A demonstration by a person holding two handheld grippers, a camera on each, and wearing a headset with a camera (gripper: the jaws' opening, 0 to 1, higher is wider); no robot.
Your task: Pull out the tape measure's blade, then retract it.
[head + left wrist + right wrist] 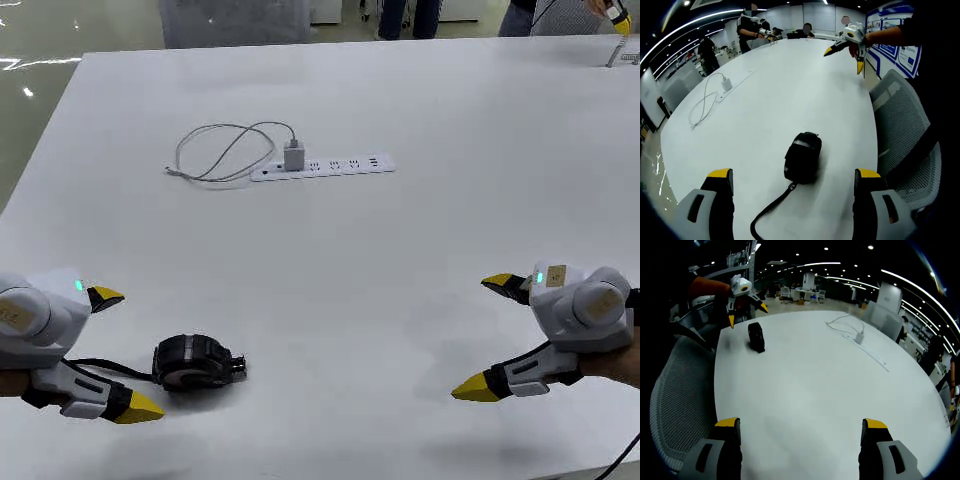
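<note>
Yellow-tipped and spread wide, the left gripper sits at 8 o'clock in the head view, its jaws holding nothing. Just beyond its tips, toward 3 o'clock, the tape measure lies on the white table. It is a round black case resting on its side, with a small tab showing at its 3 o'clock edge. A black cord runs from the case back toward the gripper at 9 o'clock. In the left gripper view the tape measure lies at the picture's centre, ahead of the two parted jaws and apart from both. Its cord trails down toward 6 o'clock.

At 4 o'clock in the head view the right gripper hangs over bare tabletop, well apart from the tape measure. Its jaws are just as far apart and grip nothing. From the right gripper view the tape measure shows small at 10 o'clock, with the left gripper just beyond it.

Farther up the table, at about 11 o'clock from the head view's centre, lies a white power strip. A white charger is plugged into its left end. A looped grey cable spreads from the charger toward 9 o'clock.

A grey mesh chair stands off the table's edge at 3 o'clock in the left gripper view.
</note>
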